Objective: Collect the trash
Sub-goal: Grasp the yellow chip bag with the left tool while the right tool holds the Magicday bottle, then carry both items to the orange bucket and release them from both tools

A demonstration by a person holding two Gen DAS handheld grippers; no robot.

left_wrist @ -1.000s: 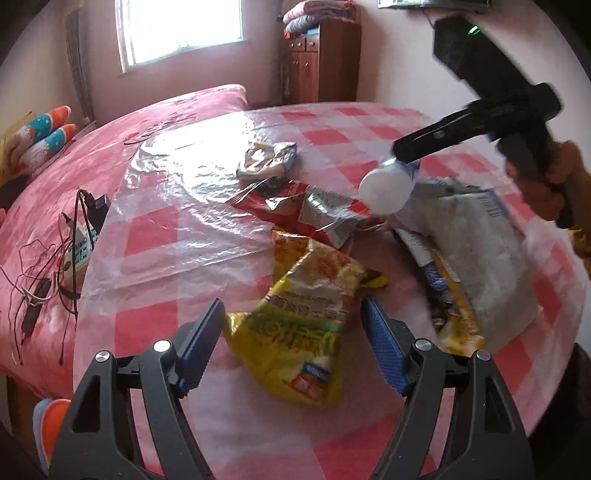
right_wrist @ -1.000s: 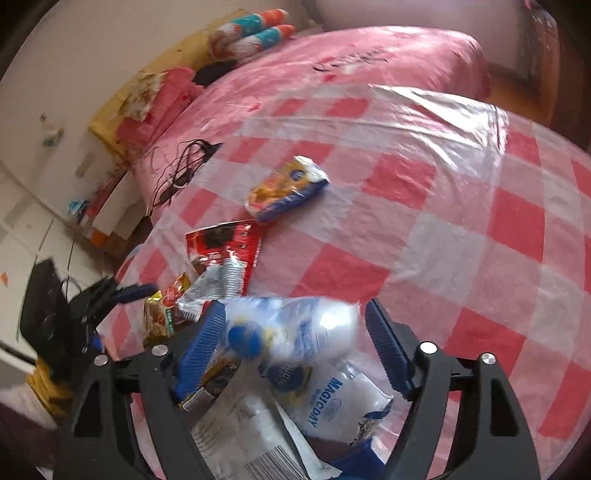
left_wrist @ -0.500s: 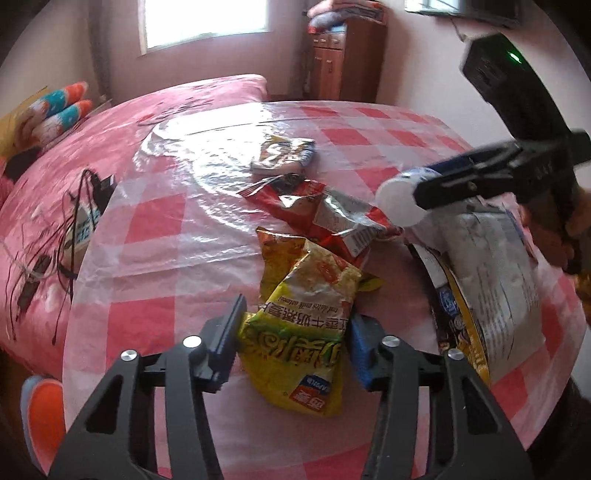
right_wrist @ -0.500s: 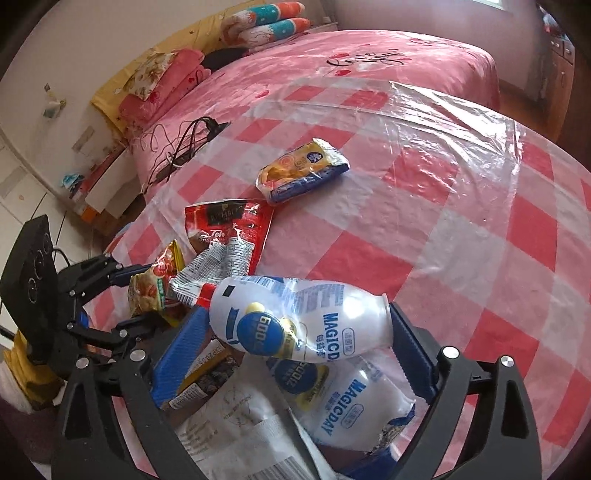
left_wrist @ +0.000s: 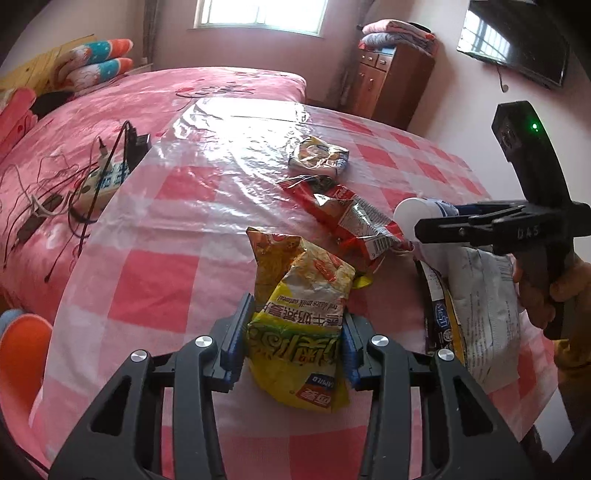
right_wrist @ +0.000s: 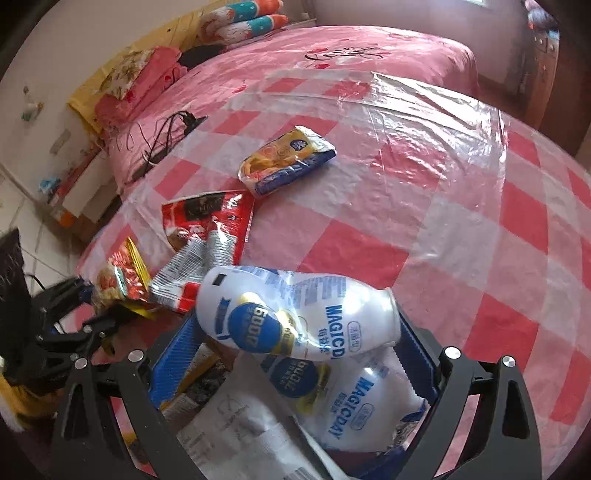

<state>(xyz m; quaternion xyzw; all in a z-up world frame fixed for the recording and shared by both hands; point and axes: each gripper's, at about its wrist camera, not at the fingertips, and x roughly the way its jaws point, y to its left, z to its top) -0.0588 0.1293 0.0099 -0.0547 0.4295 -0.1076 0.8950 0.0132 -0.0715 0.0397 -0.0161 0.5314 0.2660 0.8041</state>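
2 grippers, 2 pieces of trash in hand at once: my left gripper (left_wrist: 293, 341), at the bottom centre of the left wrist view, is clamped on a yellow snack bag (left_wrist: 301, 325) whose lower end hangs toward the camera, while my right gripper (right_wrist: 295, 354) pinches a white MAGICDAY bottle (right_wrist: 299, 314) sideways between its blue pads (right_wrist: 173, 354). Just under that bottle, at the lower centre of the right wrist view, a second MAGICDAY bottle (right_wrist: 365, 410) already lies in an open sack (right_wrist: 251, 428) with printed paper sides. I judge the collecting to be midway, with both grips made and neither item yet dropped. Next, I reckon, the bottle needs releasing over the sack mouth, and the yellow bag must be carried to the right of the frame to follow it. 2 pieces are untouched: a red wrapper (left_wrist: 347, 218) at centre right and a gold-and-blue packet (left_wrist: 319, 157) above it. All rest on a table (left_wrist: 177, 258) with a red-and-white check cloth under glossy clear plastic. Beyond it, a pink bed (left_wrist: 147, 99) fills the upper left, with a power strip (left_wrist: 103, 181) and tangled cables at its edge, a wooden cabinet (left_wrist: 384, 85) upper right, and a window (left_wrist: 258, 14) at top.
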